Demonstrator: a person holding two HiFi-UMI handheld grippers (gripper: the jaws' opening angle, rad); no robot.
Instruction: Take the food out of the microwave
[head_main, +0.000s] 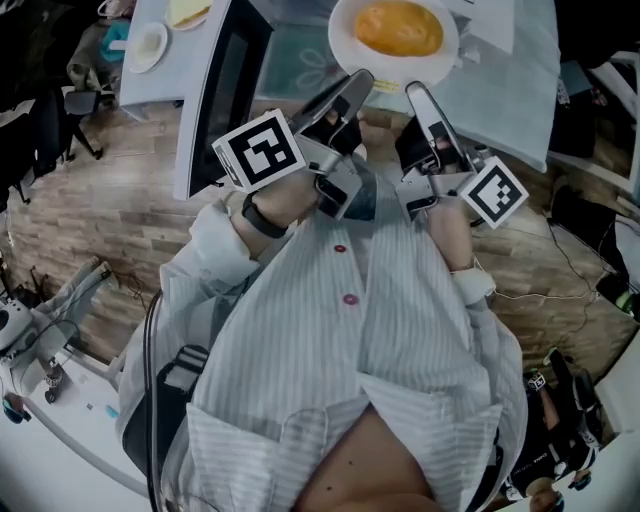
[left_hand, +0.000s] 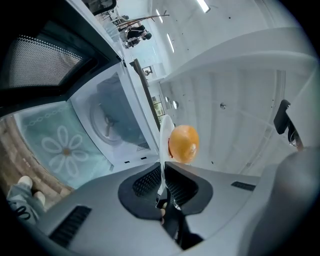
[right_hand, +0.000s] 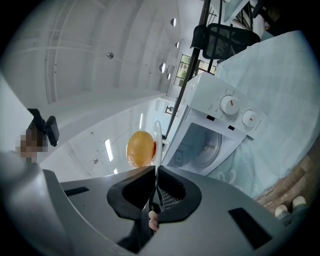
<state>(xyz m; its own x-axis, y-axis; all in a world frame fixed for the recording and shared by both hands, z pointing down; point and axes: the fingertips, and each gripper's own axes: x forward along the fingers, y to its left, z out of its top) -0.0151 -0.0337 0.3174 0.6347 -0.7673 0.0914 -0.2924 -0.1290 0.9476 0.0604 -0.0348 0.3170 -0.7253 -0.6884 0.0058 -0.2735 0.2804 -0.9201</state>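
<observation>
Two hand-held grippers pinch one round white plate by its near rim, one at each side. The left gripper bites the rim at the plate's lower left. The right gripper bites it just beside, at the lower middle. On the plate sits the food, a smooth, domed, orange-yellow lump, just past both sets of fingertips.

In the left gripper view the left gripper has its dark ribbed jaws clenched on the thin plate, seen edge-on, and the food bulges from the plate's right face. In the right gripper view the right gripper is likewise clamped on the plate, with the food on its left face.

The plate is held outside the white microwave, in front of its open, glass-trayed cavity and above a pale blue flower-patterned tablecloth. The dark-windowed microwave door stands swung open to the left of the left gripper. From the right gripper view the microwave shows two round dials on its panel.

Both forearms, in pale striped sleeves, reach forward from the chest and converge towards the plate. A black-and-white marker cube rides on the left gripper and another marker cube on the right. A dark band circles the left wrist.
</observation>
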